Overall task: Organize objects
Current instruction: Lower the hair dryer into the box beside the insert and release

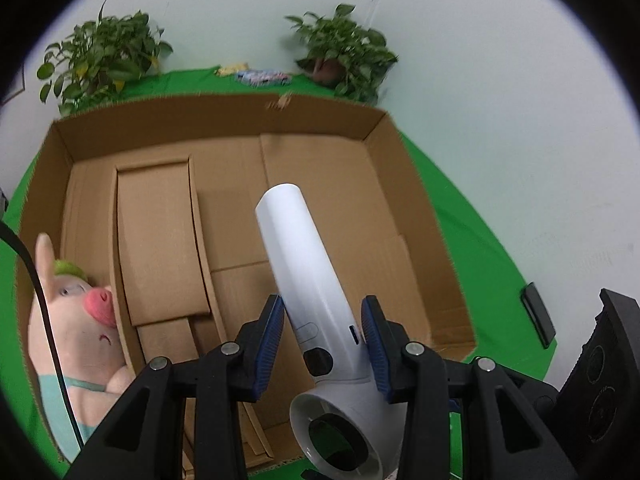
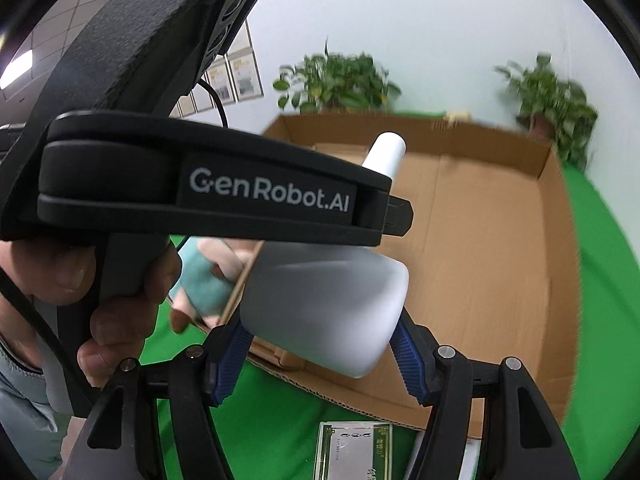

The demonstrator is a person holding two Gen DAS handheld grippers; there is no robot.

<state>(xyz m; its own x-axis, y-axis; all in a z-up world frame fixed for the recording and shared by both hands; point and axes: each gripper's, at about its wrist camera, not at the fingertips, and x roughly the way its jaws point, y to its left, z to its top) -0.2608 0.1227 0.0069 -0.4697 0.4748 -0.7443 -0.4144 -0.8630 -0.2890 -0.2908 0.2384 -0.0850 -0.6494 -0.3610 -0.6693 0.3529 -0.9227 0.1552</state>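
My left gripper (image 1: 322,322) is shut on a white hair dryer (image 1: 308,276) and holds it by the handle over the open cardboard box (image 1: 224,120); its barrel ring hangs near the camera. My right gripper (image 2: 320,344) is shut on the same white hair dryer's barrel (image 2: 324,304), above the box's near edge (image 2: 360,404). The dryer's handle end (image 2: 386,154) sticks out beyond the left gripper's black body (image 2: 200,184), which fills the left of the right wrist view. A pink plush pig (image 1: 76,320) lies in the box's left corner.
Two potted plants (image 1: 100,56) (image 1: 344,48) stand by the wall behind the box on the green cloth (image 1: 480,248). Small packets (image 1: 260,76) lie between them. A dark phone (image 1: 540,316) lies right of the box. A green-edged card (image 2: 352,452) lies in front of it.
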